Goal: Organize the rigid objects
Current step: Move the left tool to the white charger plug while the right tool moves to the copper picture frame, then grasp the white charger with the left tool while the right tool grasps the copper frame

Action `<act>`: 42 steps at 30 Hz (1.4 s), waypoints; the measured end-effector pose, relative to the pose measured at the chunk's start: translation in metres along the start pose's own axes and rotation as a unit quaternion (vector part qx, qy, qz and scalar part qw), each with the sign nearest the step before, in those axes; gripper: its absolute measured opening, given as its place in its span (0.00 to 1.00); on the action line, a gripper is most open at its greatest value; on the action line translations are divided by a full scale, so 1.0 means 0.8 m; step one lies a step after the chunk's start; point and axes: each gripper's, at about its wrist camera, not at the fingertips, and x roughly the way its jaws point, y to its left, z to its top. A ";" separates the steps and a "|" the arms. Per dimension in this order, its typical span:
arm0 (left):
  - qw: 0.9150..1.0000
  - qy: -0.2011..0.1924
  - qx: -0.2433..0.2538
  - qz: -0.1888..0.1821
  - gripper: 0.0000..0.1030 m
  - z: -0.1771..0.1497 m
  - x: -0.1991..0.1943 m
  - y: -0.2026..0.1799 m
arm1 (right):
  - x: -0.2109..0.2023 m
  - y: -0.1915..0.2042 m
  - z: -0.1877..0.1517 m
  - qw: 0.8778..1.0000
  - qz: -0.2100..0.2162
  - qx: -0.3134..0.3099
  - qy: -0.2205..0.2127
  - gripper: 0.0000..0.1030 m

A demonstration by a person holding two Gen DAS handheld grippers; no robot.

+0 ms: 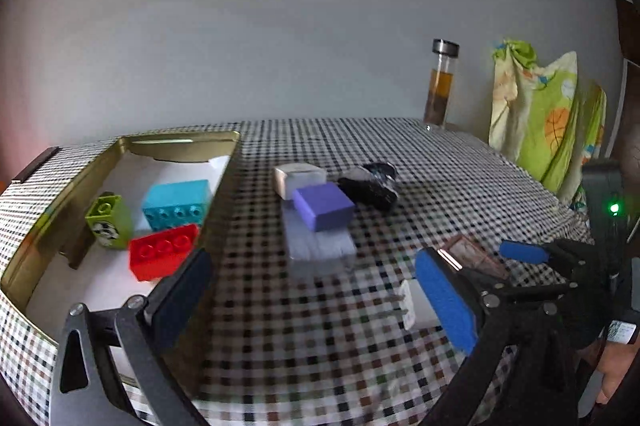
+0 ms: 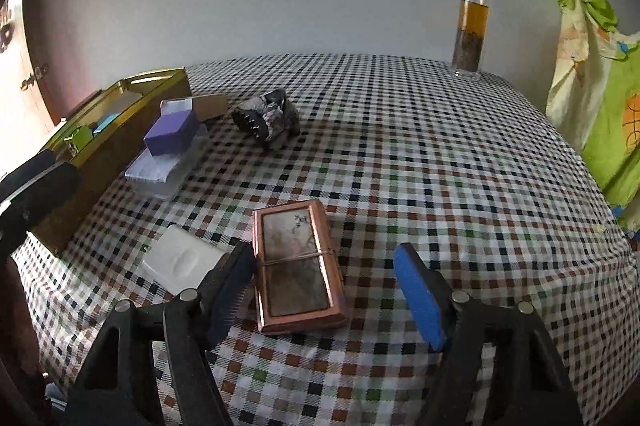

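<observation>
A: Any writing or brand you can read?
B: None legible. Your right gripper [image 2: 324, 290] is part open, w/ the copper case [image 2: 298, 266] between its fingers; left pad looks to touch it, right pad is apart.
A: Left?
B: Your left gripper [image 1: 316, 302] is wide, holding nothing. White charger [image 1: 416, 304] lies by its right finger; gold tin [image 1: 180, 146] w/ the red brick [image 1: 162, 256] is ahead-left, purple box [image 1: 324, 206] ahead.

Copper-framed case [image 2: 298, 266] flat on cloth; red brick [image 1: 162, 252], blue brick [image 1: 176, 204] in tin [image 1: 182, 146].
</observation>
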 end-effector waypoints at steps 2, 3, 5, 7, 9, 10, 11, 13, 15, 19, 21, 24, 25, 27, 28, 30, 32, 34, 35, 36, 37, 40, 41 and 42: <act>1.000 0.006 0.004 -0.004 0.99 -0.002 0.003 -0.006 | 0.007 0.011 0.000 1.000 -0.008 -0.025 0.015 0.65; 1.000 0.008 0.007 -0.004 0.99 -0.003 0.004 -0.008 | 0.009 0.017 -0.001 0.999 -0.015 -0.039 0.018 0.63; 1.000 0.011 0.012 -0.005 0.99 -0.005 0.005 -0.012 | 0.008 0.026 -0.003 0.998 -0.032 -0.058 0.011 0.61; 1.000 0.012 0.014 -0.004 0.99 -0.006 0.006 -0.014 | 0.006 0.026 -0.004 0.998 -0.024 -0.059 0.010 0.50; 1.000 0.016 0.016 -0.001 0.99 -0.007 0.007 -0.016 | 0.006 0.017 -0.003 0.999 -0.011 -0.040 0.009 0.48; 1.000 0.018 0.017 -0.001 0.99 -0.007 0.008 -0.017 | 0.005 0.011 -0.003 1.000 -0.008 -0.027 0.007 0.48; 1.000 0.019 0.018 -0.001 0.99 -0.008 0.008 -0.018 | 0.004 0.007 -0.003 1.000 -0.005 -0.019 0.004 0.48; 1.000 0.023 0.019 0.001 0.99 -0.010 0.009 -0.023 | 0.002 0.001 -0.002 1.000 -0.004 -0.006 -0.003 0.48; 0.999 0.026 0.023 0.000 0.99 -0.012 0.011 -0.029 | -0.001 -0.002 -0.002 1.000 -0.009 0.013 -0.011 0.48; 0.999 0.040 0.028 -0.006 0.99 -0.012 0.015 -0.041 | -0.005 -0.008 -0.002 0.999 -0.013 0.042 -0.025 0.48; 0.998 0.048 0.032 -0.007 0.99 -0.013 0.020 -0.048 | -0.007 -0.012 -0.002 0.998 -0.017 0.053 -0.029 0.48; 0.997 0.067 0.048 -0.008 0.99 -0.014 0.030 -0.061 | -0.009 -0.018 -0.001 0.997 -0.023 0.067 -0.034 0.48; 0.996 0.074 0.053 -0.007 0.99 -0.013 0.033 -0.065 | -0.010 -0.021 -0.003 0.997 -0.023 0.071 -0.033 0.48; 0.994 0.087 0.064 -0.005 0.99 -0.014 0.039 -0.071 | -0.011 -0.026 -0.005 0.996 -0.025 0.077 -0.033 0.48; 0.994 0.092 0.066 -0.004 0.99 -0.014 0.041 -0.071 | -0.012 -0.028 -0.005 0.996 -0.026 0.081 -0.033 0.48; 0.992 0.103 0.067 -0.007 0.99 -0.016 0.045 -0.071 | -0.009 -0.029 -0.004 0.996 -0.024 0.085 -0.031 0.48; 0.992 0.103 0.068 -0.011 0.99 -0.017 0.043 -0.072 | -0.009 -0.029 -0.004 0.996 -0.019 0.085 -0.030 0.48; 0.992 0.102 0.074 -0.012 0.99 -0.019 0.042 -0.074 | -0.010 -0.030 -0.004 0.996 -0.018 0.086 -0.030 0.48; 0.992 0.099 0.076 -0.013 0.99 -0.019 0.040 -0.074 | -0.010 -0.030 -0.004 0.996 -0.017 0.087 -0.029 0.48; 0.993 0.093 0.075 -0.015 0.99 -0.019 0.038 -0.074 | -0.010 -0.031 -0.003 0.996 -0.016 0.087 -0.030 0.48; 0.993 0.089 0.074 -0.017 0.99 -0.020 0.035 -0.074 | -0.010 -0.031 -0.004 0.996 -0.016 0.088 -0.030 0.48; 0.992 0.093 0.081 -0.024 0.99 -0.020 0.037 -0.077 | -0.010 -0.030 -0.005 0.995 -0.015 0.090 -0.031 0.48; 0.991 0.096 0.087 -0.024 0.99 -0.019 0.038 -0.079 | -0.010 -0.029 -0.004 0.995 -0.015 0.091 -0.030 0.48; 0.990 0.099 0.094 -0.024 0.99 -0.019 0.040 -0.083 | -0.010 -0.029 -0.004 0.995 -0.015 0.091 -0.030 0.48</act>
